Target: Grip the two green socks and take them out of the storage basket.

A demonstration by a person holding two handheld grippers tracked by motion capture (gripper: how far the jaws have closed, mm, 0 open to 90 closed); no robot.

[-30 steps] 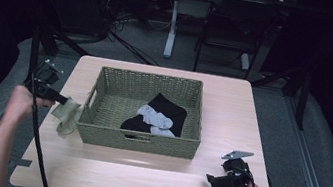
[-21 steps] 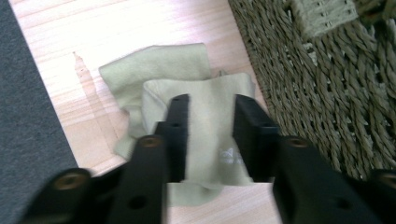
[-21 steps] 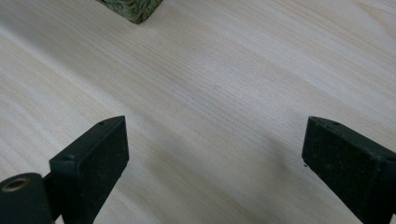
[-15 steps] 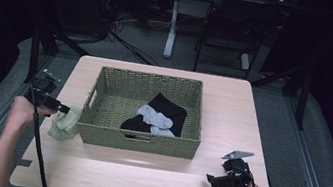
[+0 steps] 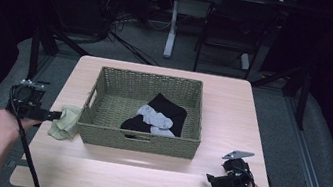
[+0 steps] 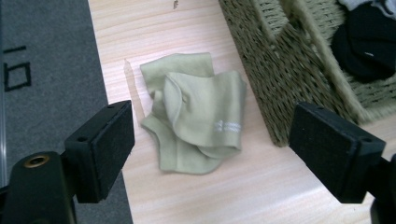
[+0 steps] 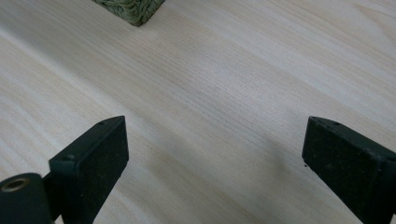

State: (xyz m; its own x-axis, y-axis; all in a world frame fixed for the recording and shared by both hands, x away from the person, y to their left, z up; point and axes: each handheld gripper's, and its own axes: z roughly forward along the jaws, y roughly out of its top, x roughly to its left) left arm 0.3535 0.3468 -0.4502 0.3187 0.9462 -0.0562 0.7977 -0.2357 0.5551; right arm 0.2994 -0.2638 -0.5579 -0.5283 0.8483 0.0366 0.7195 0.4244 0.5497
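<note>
The left gripper [image 6: 212, 151] has its 2 jaws spread wide, holding nothing. Between and just beyond them a crumpled green sock [image 6: 196, 109] lies on the table [image 6: 140, 28], free of both pads and nearer the left jaw. Past the right jaw, just beside the sock, stands the basket [image 6: 280, 70], with a black sock [image 6: 364, 42] inside it. In the high view a grey sock [image 5: 155, 118] lies across the black one in the basket's near half.

The right gripper [image 7: 215, 158] is also wide open and empty, bare table between its jaws. A basket corner shows well beyond the left jaw. In the high view it sits near the table's front right edge, well apart from the basket.
</note>
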